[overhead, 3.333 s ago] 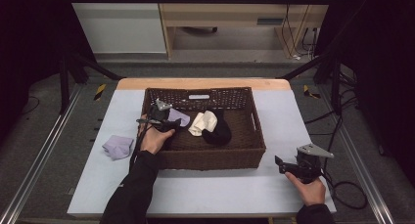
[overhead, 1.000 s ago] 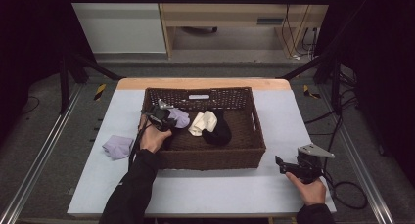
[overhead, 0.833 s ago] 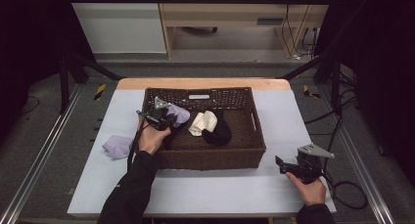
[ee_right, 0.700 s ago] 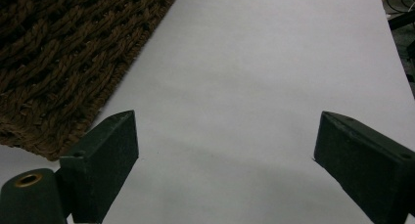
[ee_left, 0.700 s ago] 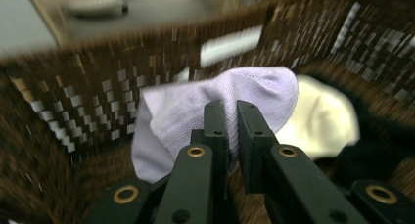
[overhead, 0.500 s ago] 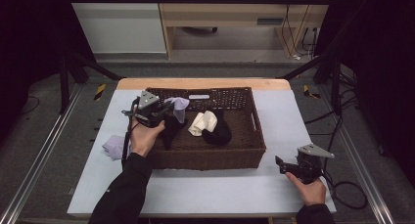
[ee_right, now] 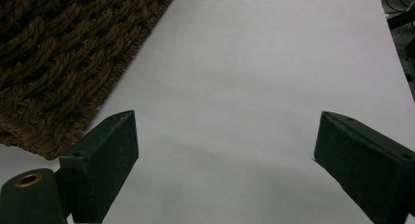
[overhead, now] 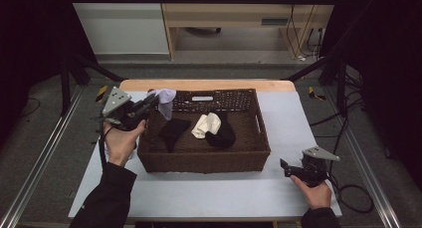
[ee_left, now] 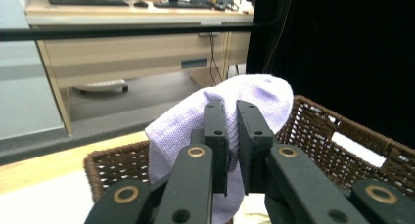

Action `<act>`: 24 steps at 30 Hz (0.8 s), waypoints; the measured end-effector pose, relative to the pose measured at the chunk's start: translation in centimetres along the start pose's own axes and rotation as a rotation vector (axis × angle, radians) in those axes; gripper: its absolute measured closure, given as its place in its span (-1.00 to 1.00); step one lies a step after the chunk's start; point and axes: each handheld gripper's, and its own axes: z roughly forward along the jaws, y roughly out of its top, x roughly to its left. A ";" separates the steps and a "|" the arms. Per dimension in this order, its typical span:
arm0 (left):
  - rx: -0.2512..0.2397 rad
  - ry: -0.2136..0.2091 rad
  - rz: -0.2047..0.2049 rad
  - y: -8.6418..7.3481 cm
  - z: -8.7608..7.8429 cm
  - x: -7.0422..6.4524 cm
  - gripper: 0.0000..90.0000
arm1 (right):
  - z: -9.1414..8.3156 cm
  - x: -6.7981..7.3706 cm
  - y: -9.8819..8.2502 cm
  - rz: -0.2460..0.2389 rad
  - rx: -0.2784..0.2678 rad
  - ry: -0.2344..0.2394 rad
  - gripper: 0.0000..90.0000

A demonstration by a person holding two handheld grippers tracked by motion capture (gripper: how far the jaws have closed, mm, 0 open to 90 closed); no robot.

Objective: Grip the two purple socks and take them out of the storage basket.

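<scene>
White counter (overhead: 298, 118) carries a wicker basket (overhead: 204, 161) with seemingly three socks left, while the left tongs (ee_left: 232, 136) pinch a lilac sock (ee_left: 254, 94) above its corner and the right tongs (ee_right: 222, 158) gape empty.

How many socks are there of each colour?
Lavender sock, held up in the left gripper over the basket corner: 1
Black socks, one and another, in the basket: 2
Cream sock in the basket: 1
Total: 4 socks that can be seen clearly.
</scene>
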 end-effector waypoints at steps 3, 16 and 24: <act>-0.027 0.008 -0.001 0.5 -1.5 0.4 0.85 | 0.0 0.0 0.0 -0.002 -0.001 0.000 -0.79; -0.091 0.110 -0.016 1.2 -8.0 3.9 0.85 | 0.0 -0.1 -0.1 0.002 0.005 0.001 -0.79; -0.031 0.176 -0.058 -2.2 -9.8 6.4 0.85 | 0.0 -0.1 -0.1 0.000 0.006 -0.004 -0.79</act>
